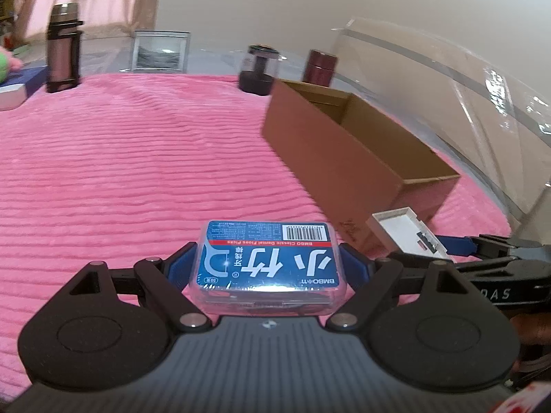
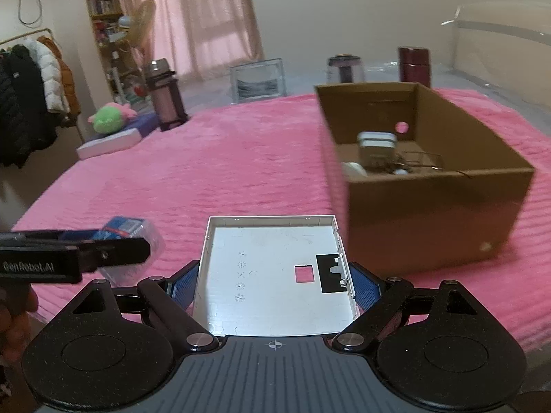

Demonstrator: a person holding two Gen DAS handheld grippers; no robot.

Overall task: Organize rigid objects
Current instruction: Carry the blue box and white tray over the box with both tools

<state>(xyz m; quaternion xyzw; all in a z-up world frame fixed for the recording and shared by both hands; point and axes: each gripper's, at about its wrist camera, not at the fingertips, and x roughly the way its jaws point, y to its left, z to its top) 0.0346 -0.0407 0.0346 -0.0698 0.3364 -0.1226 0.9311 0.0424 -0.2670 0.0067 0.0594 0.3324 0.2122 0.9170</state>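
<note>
My left gripper (image 1: pixel 268 263) is shut on a clear dental floss picks box (image 1: pixel 268 258) with a blue label, held above the pink bedspread (image 1: pixel 120 172). My right gripper (image 2: pixel 273 280) is shut on a flat white plastic tray (image 2: pixel 272 272) with square cut-outs. An open cardboard box (image 2: pixel 430 206) stands ahead and to the right, with a small silver case (image 2: pixel 377 148) and other small items inside. In the left wrist view the cardboard box (image 1: pixel 330 151) lies to the right, with the white tray (image 1: pixel 403 230) beside it. The floss box (image 2: pixel 127 230) and left gripper (image 2: pixel 113 251) show at the left of the right wrist view.
Along the far edge of the bed stand a dark thermos (image 1: pixel 63 48), a picture frame (image 1: pixel 160 51), a clear jar (image 1: pixel 260 69) and a maroon canister (image 1: pixel 320 67). A green plush toy (image 2: pixel 110 118) lies on a white and blue box (image 2: pixel 113 141) at the far left.
</note>
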